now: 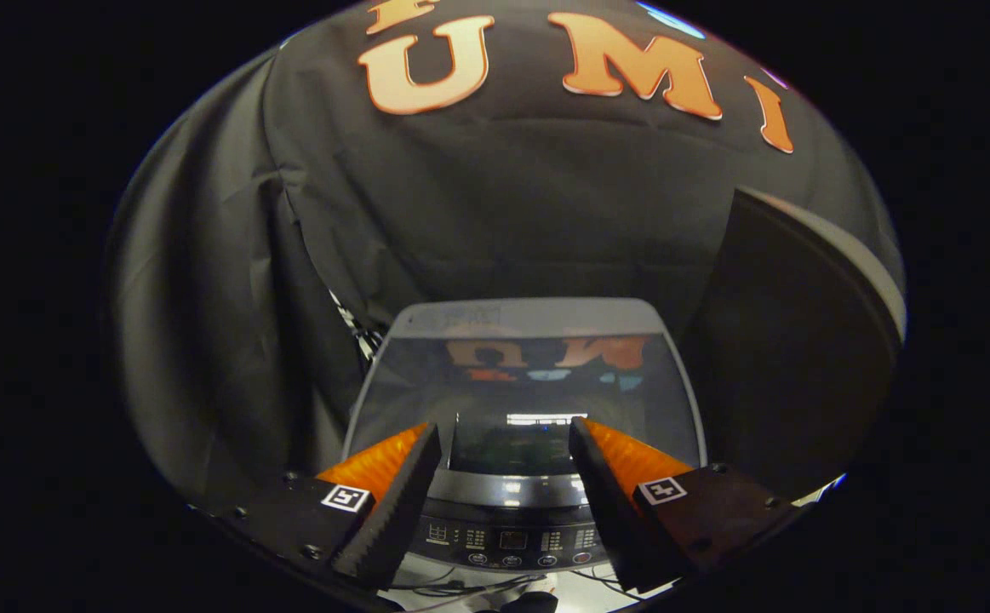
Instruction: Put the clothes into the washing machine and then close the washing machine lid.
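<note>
The washing machine (524, 319) stands just ahead of my fingers, seen from its front. Its glossy dark glass lid (529, 383) lies flat and closed over the tub and mirrors the booth above. The control panel (512, 538) with buttons and a small display runs across the front, between and below my fingers. My gripper (505, 438) is open, its two fingers spread wide over the lid's front edge with nothing between them. I see no clothes on or around the machine.
Black cloth hangs close behind and to the left of the machine. A dark panel with a pale edge (801, 340) stands upright to the right of the machine. Cables (460, 586) lie on a pale surface below the control panel.
</note>
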### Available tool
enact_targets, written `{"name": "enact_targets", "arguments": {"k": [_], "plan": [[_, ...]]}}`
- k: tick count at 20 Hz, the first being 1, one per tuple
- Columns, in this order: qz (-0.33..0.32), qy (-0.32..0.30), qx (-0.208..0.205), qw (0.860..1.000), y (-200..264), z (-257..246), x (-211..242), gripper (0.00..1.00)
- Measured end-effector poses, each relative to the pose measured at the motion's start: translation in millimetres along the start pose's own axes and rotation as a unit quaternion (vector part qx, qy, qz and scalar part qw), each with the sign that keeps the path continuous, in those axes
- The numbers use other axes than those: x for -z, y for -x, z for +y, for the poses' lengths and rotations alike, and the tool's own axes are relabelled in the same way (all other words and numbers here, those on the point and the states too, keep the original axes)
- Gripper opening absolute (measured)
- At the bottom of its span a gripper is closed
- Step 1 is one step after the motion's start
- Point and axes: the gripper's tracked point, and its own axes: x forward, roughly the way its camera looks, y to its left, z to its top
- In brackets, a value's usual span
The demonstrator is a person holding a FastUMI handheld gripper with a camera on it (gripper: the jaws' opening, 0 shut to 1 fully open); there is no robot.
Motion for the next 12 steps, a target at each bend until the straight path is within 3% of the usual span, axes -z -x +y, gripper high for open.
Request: {"name": "enact_targets", "arguments": {"k": [7,12], "plan": [[-0.108,0.019,0.019,0.994,120.3,-34.2,-84.5,0.98],[-0.176,0.025,0.045,0.983,207.5,-87.1,-114.9,0.98]]}}
